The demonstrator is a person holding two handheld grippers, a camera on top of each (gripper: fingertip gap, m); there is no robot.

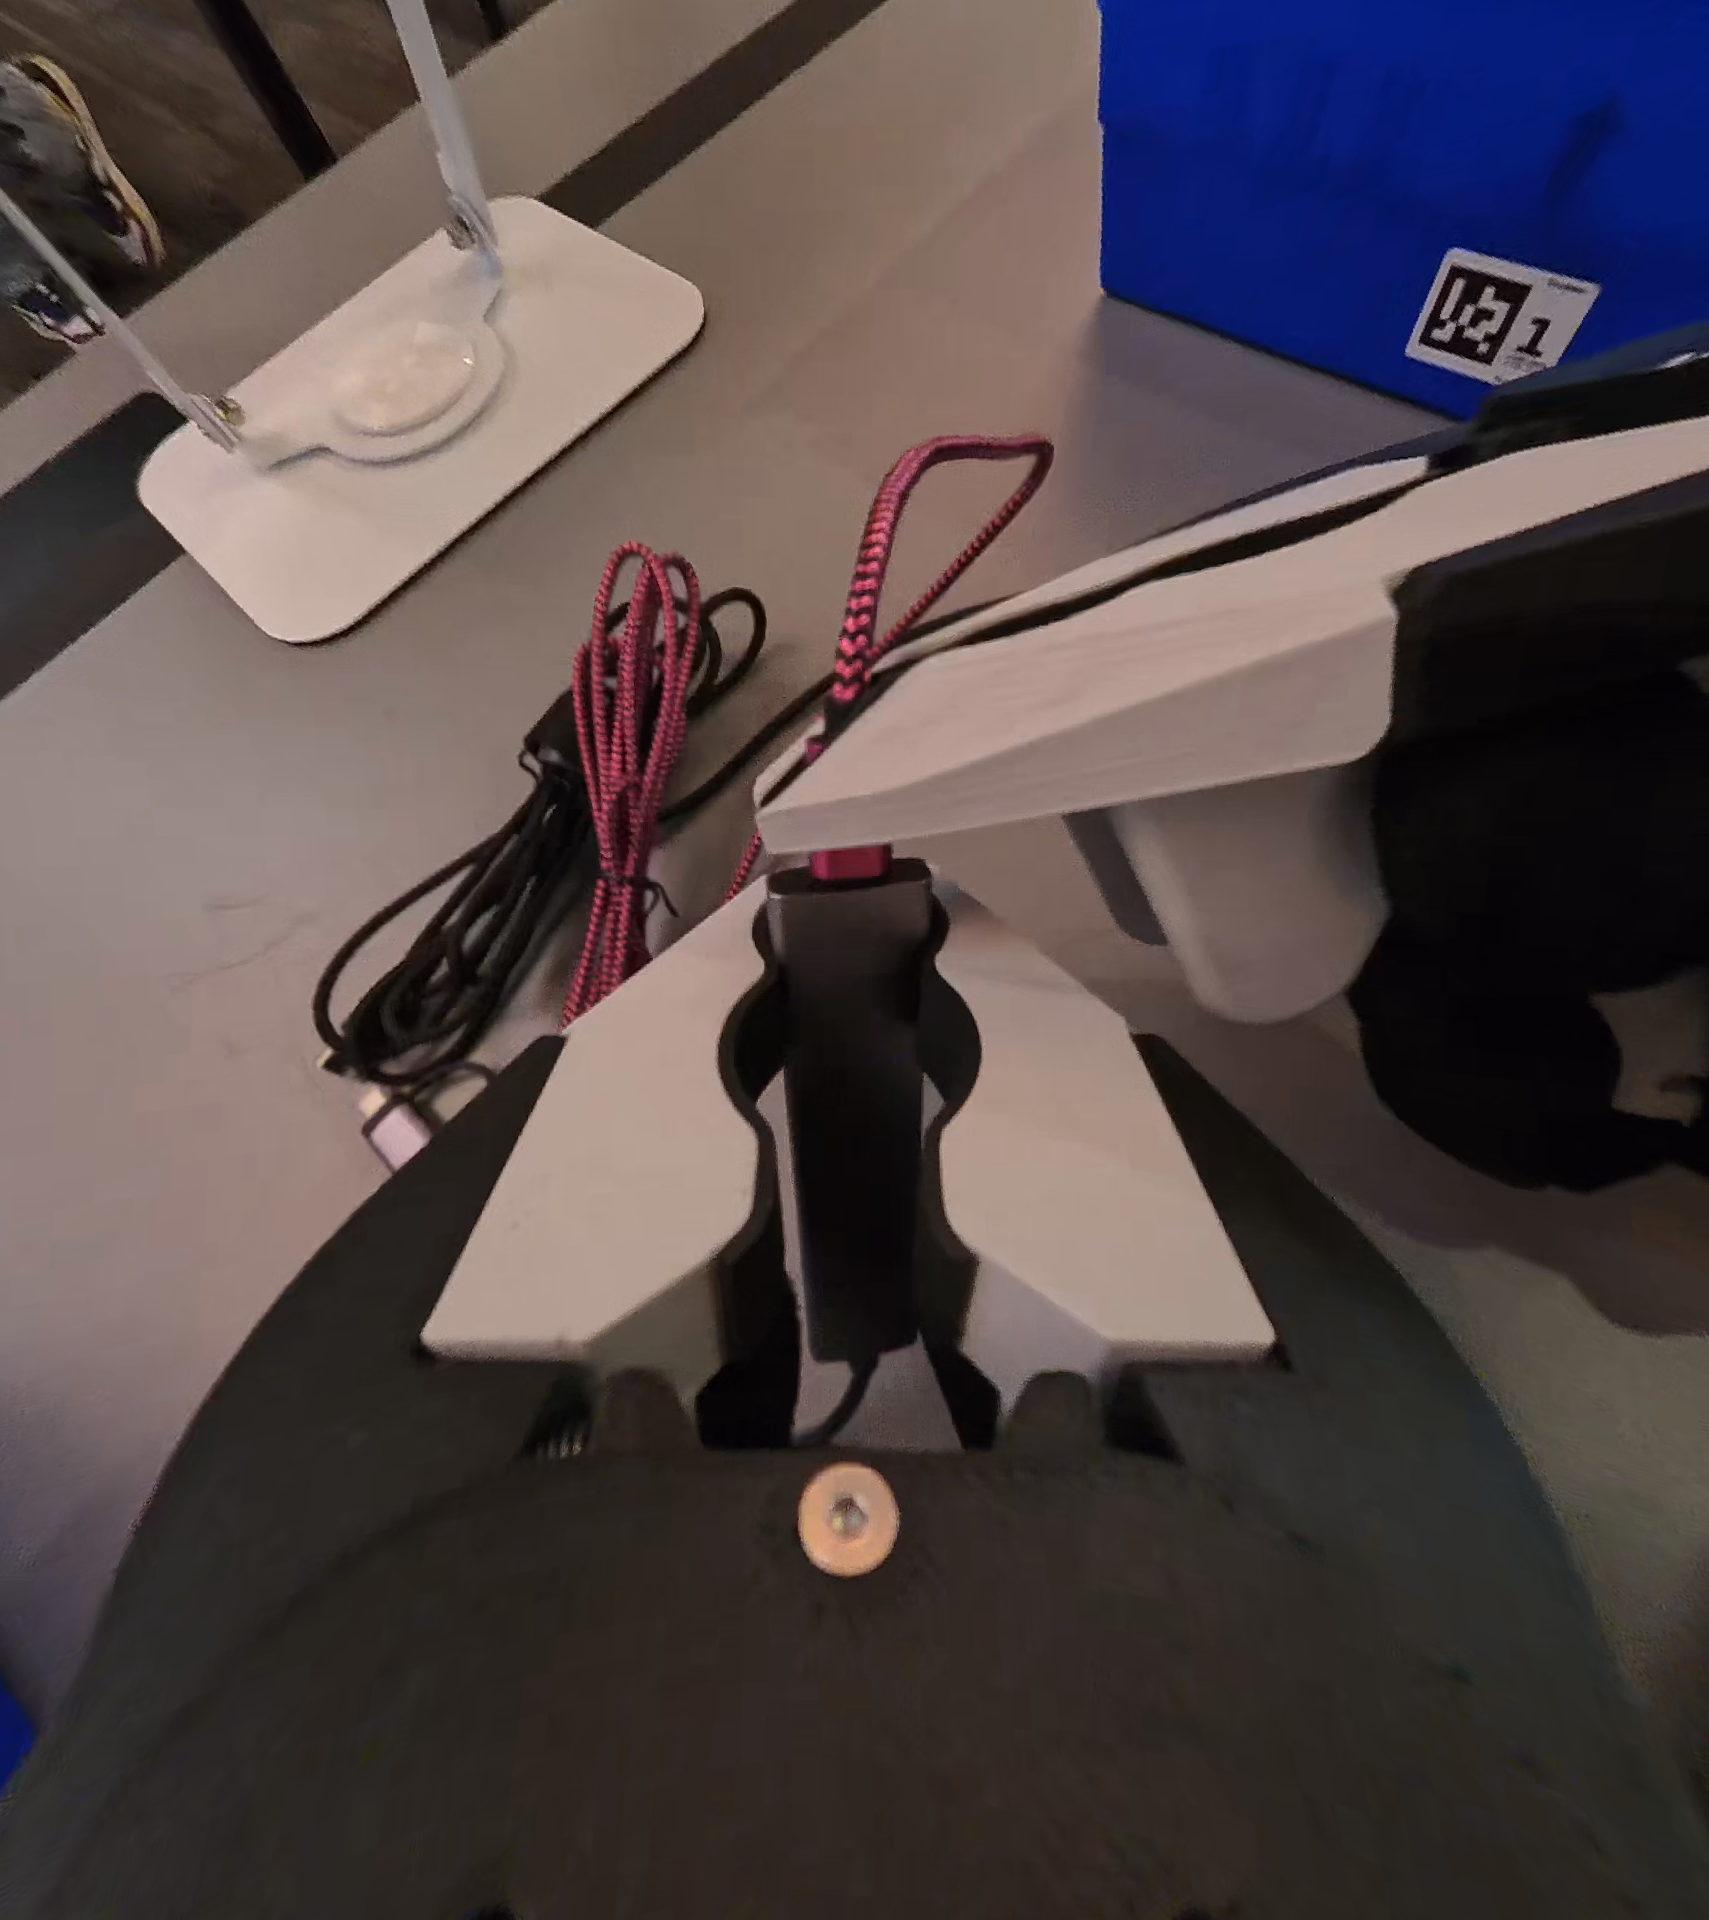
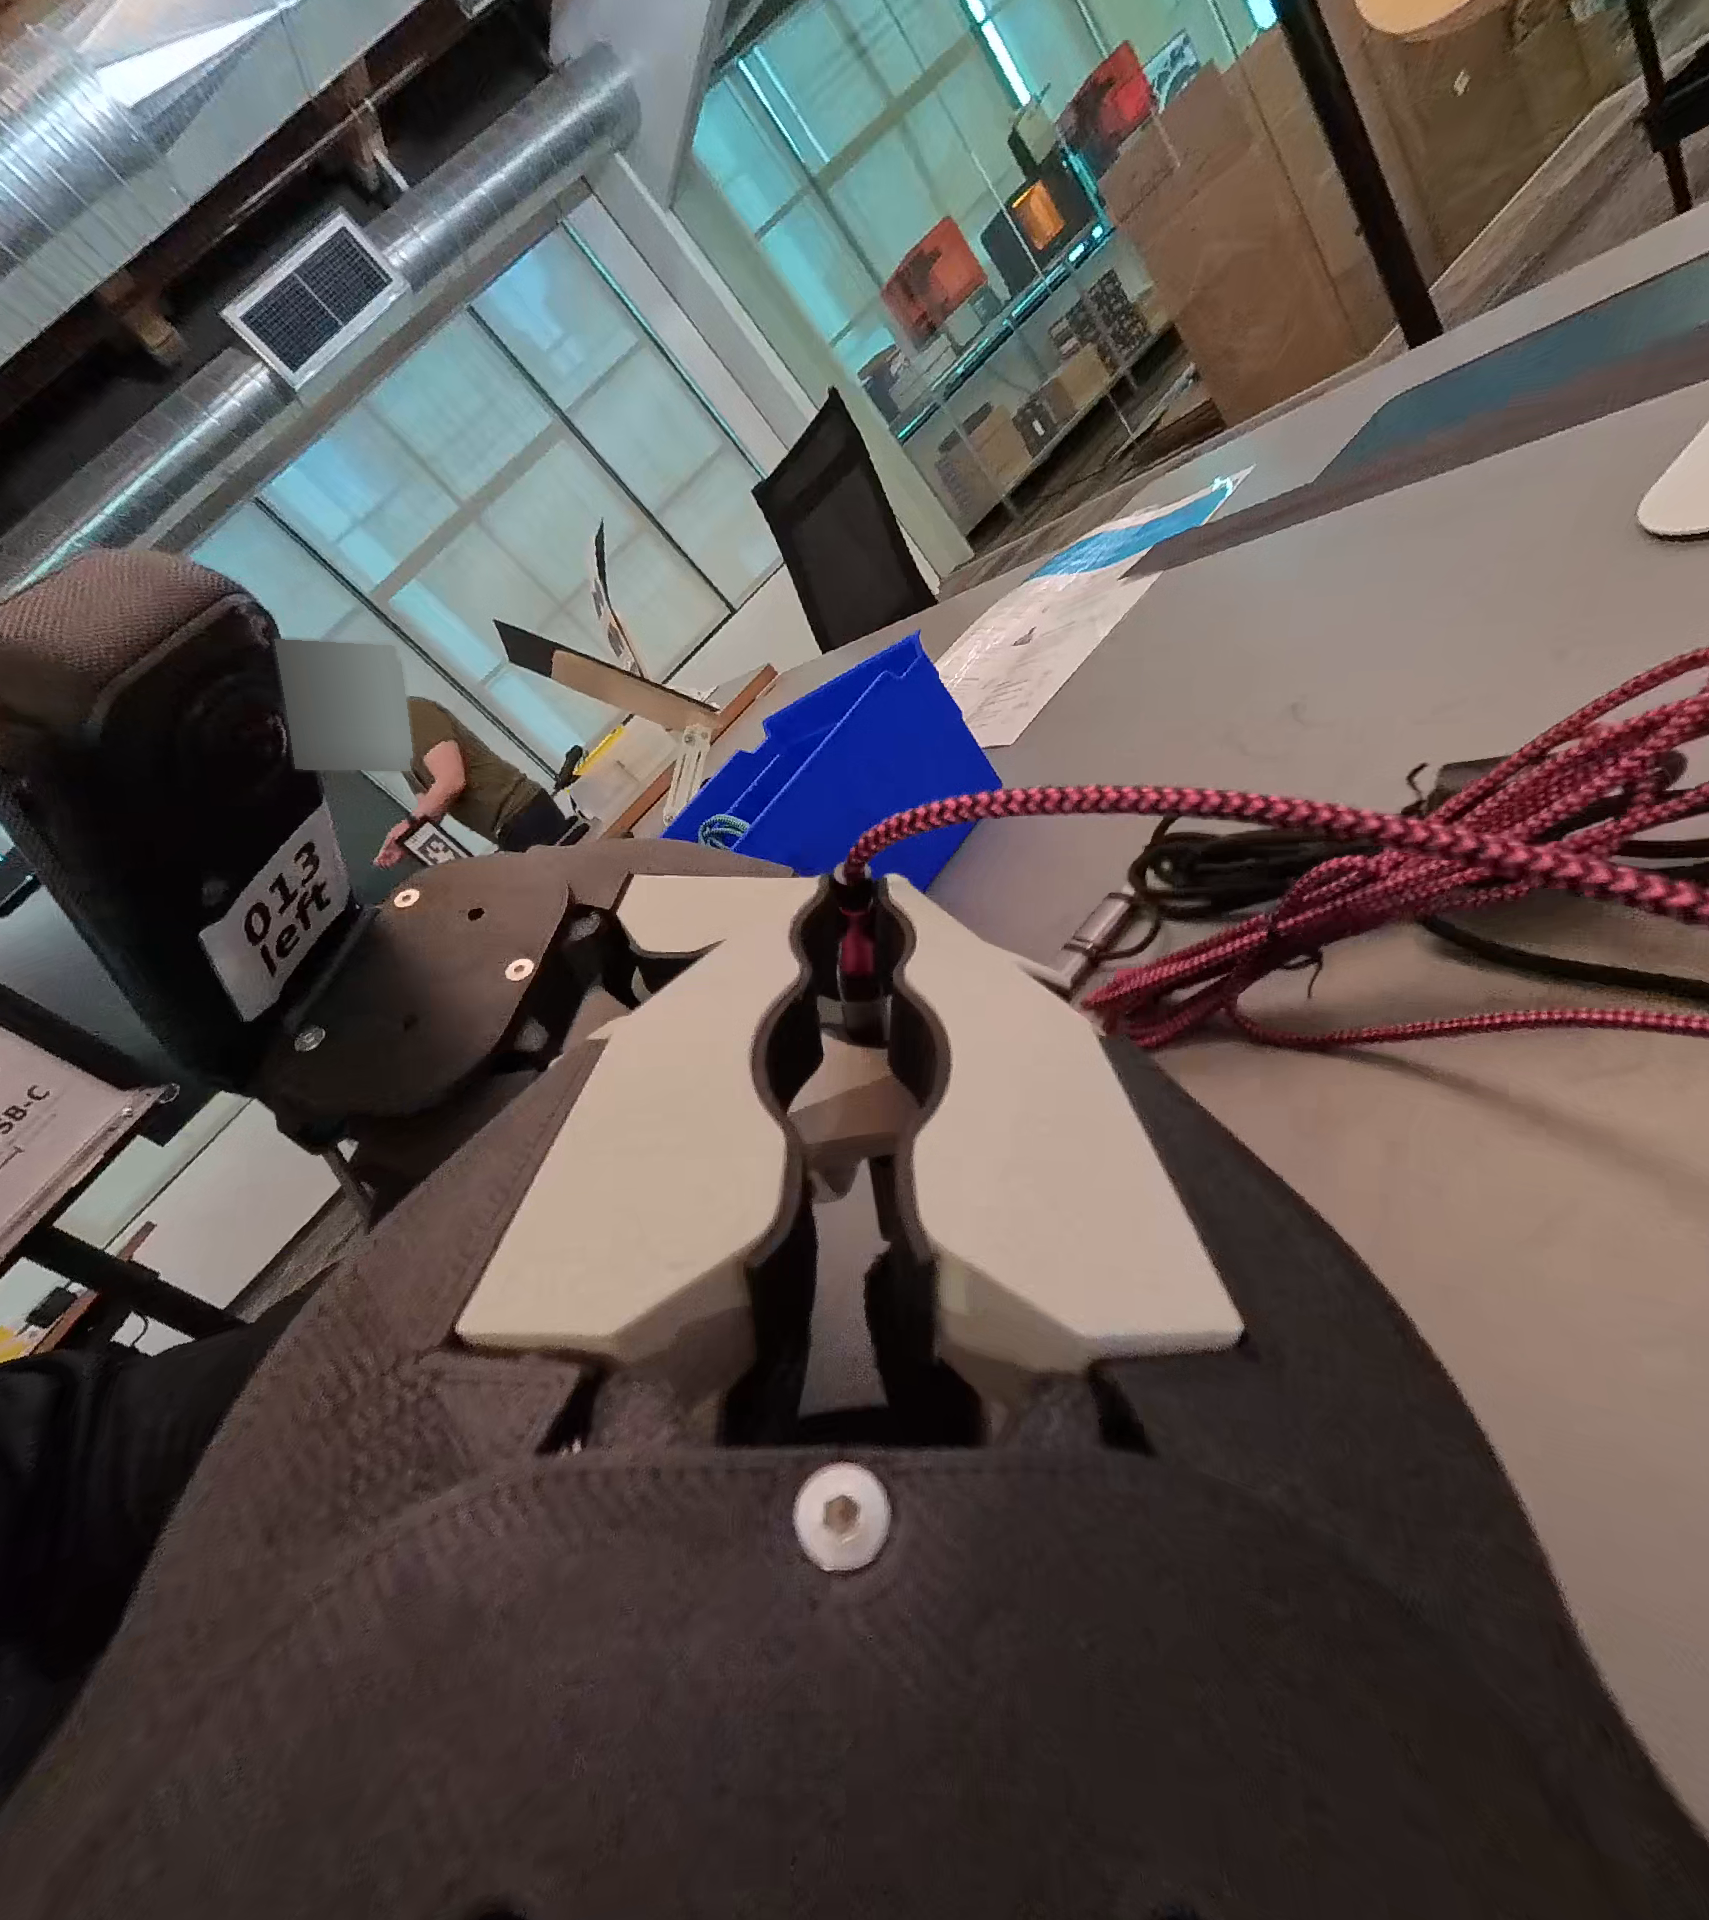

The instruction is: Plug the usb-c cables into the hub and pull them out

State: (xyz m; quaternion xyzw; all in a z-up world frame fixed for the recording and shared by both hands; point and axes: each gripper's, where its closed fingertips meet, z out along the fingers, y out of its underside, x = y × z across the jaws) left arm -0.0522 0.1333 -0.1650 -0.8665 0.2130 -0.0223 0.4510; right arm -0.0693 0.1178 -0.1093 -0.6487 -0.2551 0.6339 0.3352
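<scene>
Two close claw-mounted views, both over the pink cable (image 1: 621,748) bundle.

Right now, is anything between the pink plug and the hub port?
Nothing visible. The left gripper is shut on the hub. The right gripper is shut on the pink plug, which already sits at the hub's end. How deep it is seated, I cannot tell.

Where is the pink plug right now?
The pink plug sits at the far end of the dark hub, which the left gripper clamps. The right gripper pinches the plug from the right side, near the cable bundle.
</scene>
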